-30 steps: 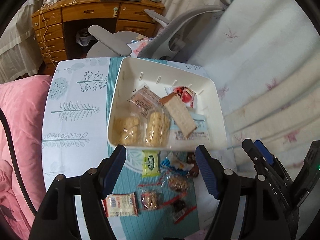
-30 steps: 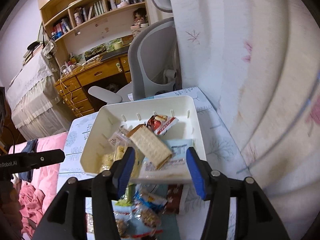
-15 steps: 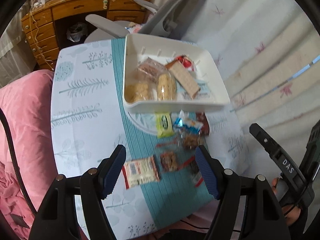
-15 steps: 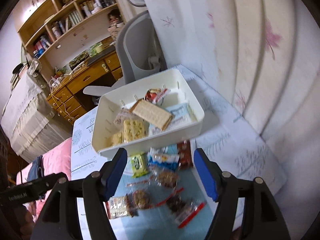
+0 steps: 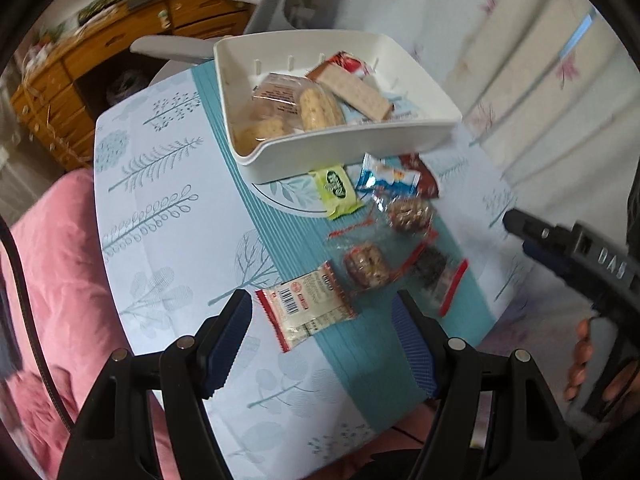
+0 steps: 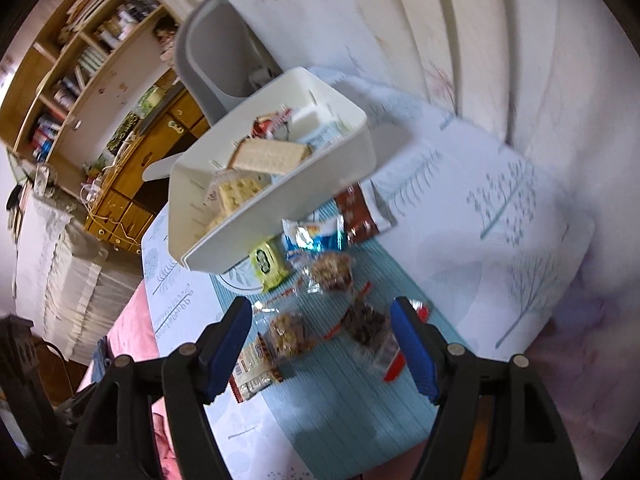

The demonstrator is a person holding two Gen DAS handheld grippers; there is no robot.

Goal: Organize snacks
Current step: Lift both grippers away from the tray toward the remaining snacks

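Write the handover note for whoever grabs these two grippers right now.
Left gripper: open, empty, above the near table edge.
Right gripper: open, empty, also over the near snacks.
White bin sits at the far end of the teal runner and already holds several cracker and biscuit packs.
Left on the table: red-and-white packet nearest the left gripper, two clear nut-cluster packs, a dark pack with red seal, green packet, blue-white wrapper, brown wrapper.
Suggested next: likely the red-and-white packet, then the rest into the bin.
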